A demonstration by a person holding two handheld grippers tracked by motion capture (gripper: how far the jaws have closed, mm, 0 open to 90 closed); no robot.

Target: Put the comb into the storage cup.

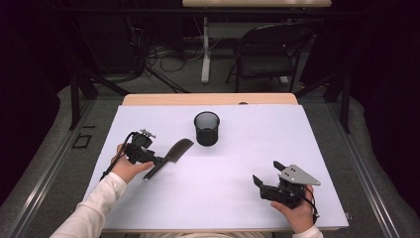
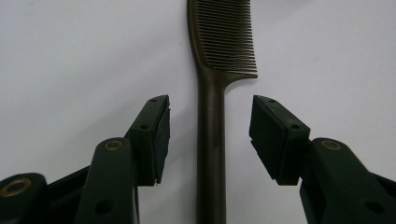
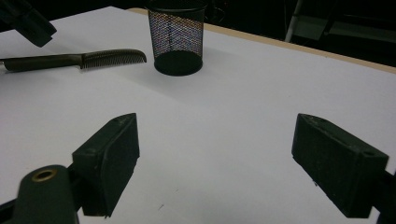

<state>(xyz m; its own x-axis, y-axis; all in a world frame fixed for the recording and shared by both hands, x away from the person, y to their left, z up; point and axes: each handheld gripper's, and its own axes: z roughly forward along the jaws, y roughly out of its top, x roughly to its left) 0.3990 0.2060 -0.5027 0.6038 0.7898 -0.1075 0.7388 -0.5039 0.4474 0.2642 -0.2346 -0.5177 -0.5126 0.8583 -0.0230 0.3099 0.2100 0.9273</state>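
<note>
**Left claw straddles comb handle, right claw idle**

Counts: one dark brown plastic comb (image 1: 169, 158) with a long straight handle, one black wire-mesh cylinder cup (image 1: 206, 128), two claws.

Comb lies flat on the left half of the worktop (image 1: 237, 163), handle toward the near left, teeth end toward the far right, close to the cup but apart from it. In the left gripper view the handle (image 2: 211, 154) runs straight up between the two pads, with a gap on each side; pads not touching it.

Left claw (image 1: 159, 160), held in the person's left hand (image 1: 128, 167), is part-way open around the comb handle, not gripping. Right claw (image 1: 266, 173), in the right hand (image 1: 296, 212) at the near right of the worktop, is spread wide with nothing between the pads, well apart from comb and cup.

Container: mesh cup stands upright at far centre; its inside looks empty from above, and in the right gripper view (image 3: 177, 37) nothing shows through the mesh.

Surface: white sheet over a light wooden worktop, wood edge (image 1: 208, 99) showing at the far side. Room: dark, grey floor, black folding chair (image 1: 270, 52) and a white table leg (image 1: 205, 49) beyond, cables on the floor (image 1: 163, 54).
</note>
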